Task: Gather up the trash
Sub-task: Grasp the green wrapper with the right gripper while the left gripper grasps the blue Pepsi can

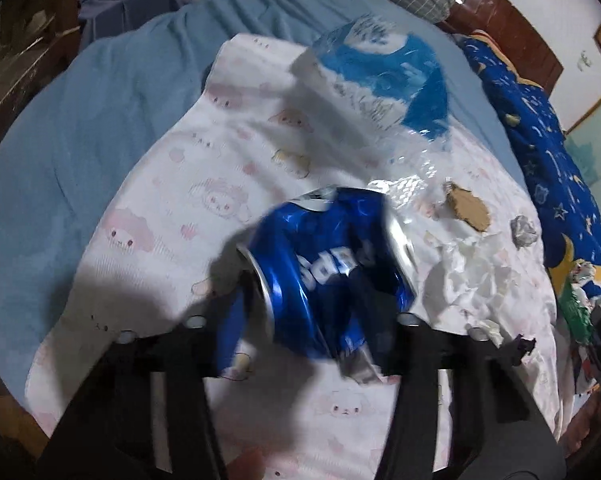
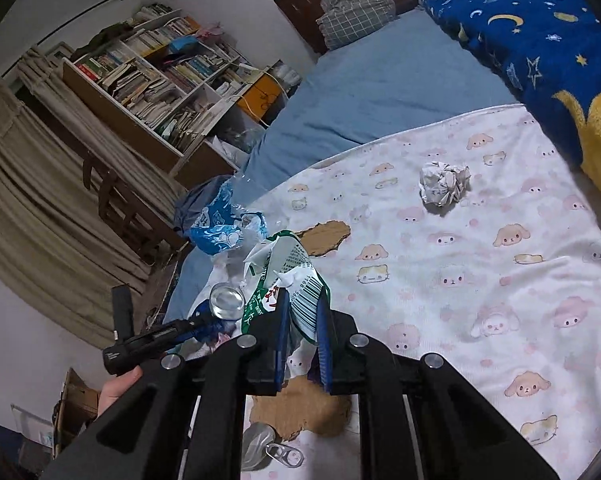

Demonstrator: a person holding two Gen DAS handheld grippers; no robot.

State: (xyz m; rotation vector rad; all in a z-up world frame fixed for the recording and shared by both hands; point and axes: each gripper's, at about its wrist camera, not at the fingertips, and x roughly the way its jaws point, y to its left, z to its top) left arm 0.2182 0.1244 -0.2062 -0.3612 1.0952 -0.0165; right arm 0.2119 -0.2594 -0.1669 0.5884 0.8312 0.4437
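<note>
1. Blue crushed can (image 1: 324, 276), frame centre, sits clamped in your left gripper (image 1: 300, 336).
2. Right gripper (image 2: 302, 320) pinches the green wrapper (image 2: 288, 284).
3. Next, likely: carry both to the plastic bag (image 1: 384, 76), upper centre.

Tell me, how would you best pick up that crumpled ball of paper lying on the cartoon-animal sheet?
Take the crumpled paper ball across its middle, coming from above. It is a loose, roughly round wad lying alone on the patterned sheet with free space around it, so a claw could probably straddle it from either side and squeeze.
</note>
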